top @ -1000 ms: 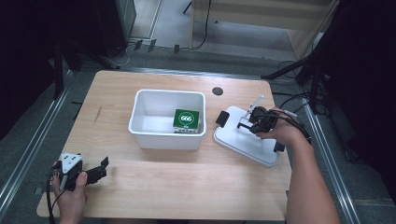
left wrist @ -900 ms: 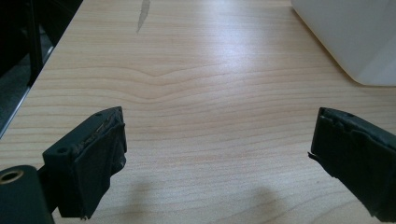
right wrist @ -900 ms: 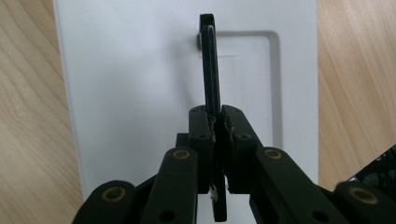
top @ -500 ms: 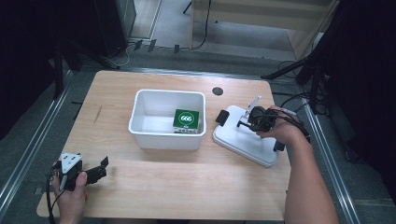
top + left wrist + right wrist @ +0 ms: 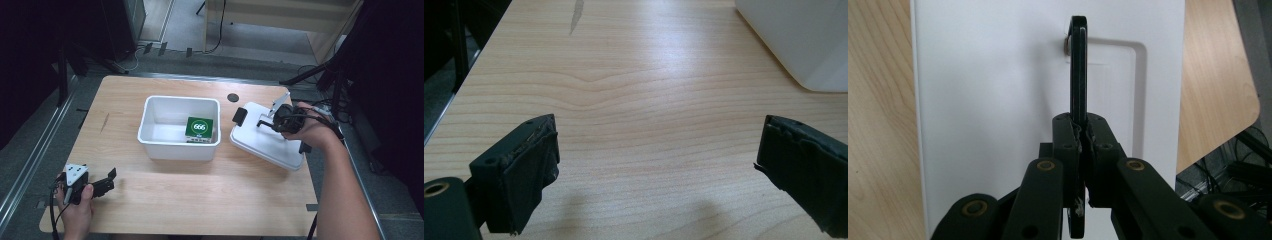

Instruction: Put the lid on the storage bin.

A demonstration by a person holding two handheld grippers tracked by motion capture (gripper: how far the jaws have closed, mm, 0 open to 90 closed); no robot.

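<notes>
The right gripper [image 5: 1080,137] is pinched tight on the black handle [image 5: 1078,70] of the white lid [image 5: 267,140], near the table's [image 5: 200,200] right edge. The left gripper [image 5: 107,182] rests wide apart at the front left corner.

The high view is looking forward and down over the whole wooden table [image 5: 200,200]. The left gripper view is riding low and close, facing along its wide-spread jaws across bare wood, catching the white bin [image 5: 804,40] beyond its right jaw. The right gripper view is looking steeply down past its closed jaws onto the white lid [image 5: 998,100], which the high view is also showing [image 5: 265,140].
</notes>
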